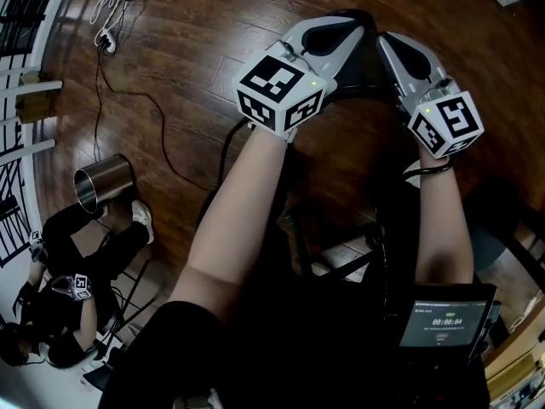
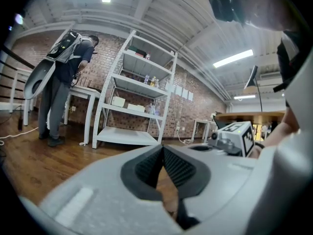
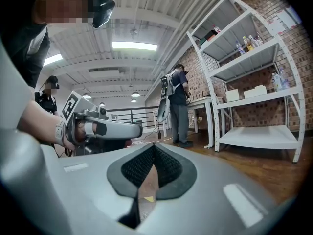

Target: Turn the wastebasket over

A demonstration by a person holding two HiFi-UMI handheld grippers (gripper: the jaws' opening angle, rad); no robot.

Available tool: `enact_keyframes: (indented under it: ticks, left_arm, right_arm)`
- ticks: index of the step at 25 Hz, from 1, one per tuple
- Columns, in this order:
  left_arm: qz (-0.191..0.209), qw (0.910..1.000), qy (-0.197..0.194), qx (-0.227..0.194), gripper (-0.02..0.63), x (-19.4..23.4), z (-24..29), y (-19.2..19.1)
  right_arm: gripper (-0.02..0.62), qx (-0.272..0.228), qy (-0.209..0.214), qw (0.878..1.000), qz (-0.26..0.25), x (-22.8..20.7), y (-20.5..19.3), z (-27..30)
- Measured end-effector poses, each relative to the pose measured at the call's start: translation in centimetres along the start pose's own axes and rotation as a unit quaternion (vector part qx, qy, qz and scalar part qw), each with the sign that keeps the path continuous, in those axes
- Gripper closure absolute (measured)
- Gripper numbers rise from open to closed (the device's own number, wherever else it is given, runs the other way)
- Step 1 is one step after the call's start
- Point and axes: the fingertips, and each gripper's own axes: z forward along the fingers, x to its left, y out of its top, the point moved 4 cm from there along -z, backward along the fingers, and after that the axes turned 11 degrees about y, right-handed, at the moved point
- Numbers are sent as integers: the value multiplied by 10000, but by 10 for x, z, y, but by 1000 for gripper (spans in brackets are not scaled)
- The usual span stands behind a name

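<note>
The wastebasket (image 1: 102,183) is a shiny steel cylinder on the wooden floor at the far left of the head view, its open mouth showing; it appears in neither gripper view. Both grippers are held out side by side over the floor, well to the right of it and apart from it. My left gripper (image 1: 349,25) (image 2: 163,147) is shut, its ribbed black pads meeting at the tip with nothing between them. My right gripper (image 1: 388,43) (image 3: 153,146) is shut and empty too. Each gripper view shows the other gripper beside it.
A person (image 1: 68,288) crouches by the wastebasket at lower left. A cable and power strip (image 1: 106,39) lie on the floor at upper left. A railing (image 1: 17,100) runs along the left edge. A white shelf rack (image 2: 137,106) and a standing person with a backpack (image 2: 63,77) are ahead.
</note>
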Motion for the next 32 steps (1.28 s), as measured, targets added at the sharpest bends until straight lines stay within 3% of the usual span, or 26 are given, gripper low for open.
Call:
enact_keyframes:
  ticks: [18,23,26,29,32]
  left_arm:
    - [80,9998,-139,-73,604,-6,17,10]
    - [205,9998,-11,-15,604,4,12,8]
    - [220,9997,41,-93,604,11,8,14]
    - [49,9997,71,-217,604,14,5,21]
    - [-21,9996,27,-283,604,10,5,26]
  right_arm:
    - [584,59,-398,9989,257,-32,-18,-6]
    - [584,149,-479,9983,300,-39,-40,10]
    - [584,-69,-564,9965,611,-39,-57,17]
    - [584,-751,-626,9840,1491,-37,-78,15]
    - [584,-1760,-649,9476,2586,-39,-106,8]
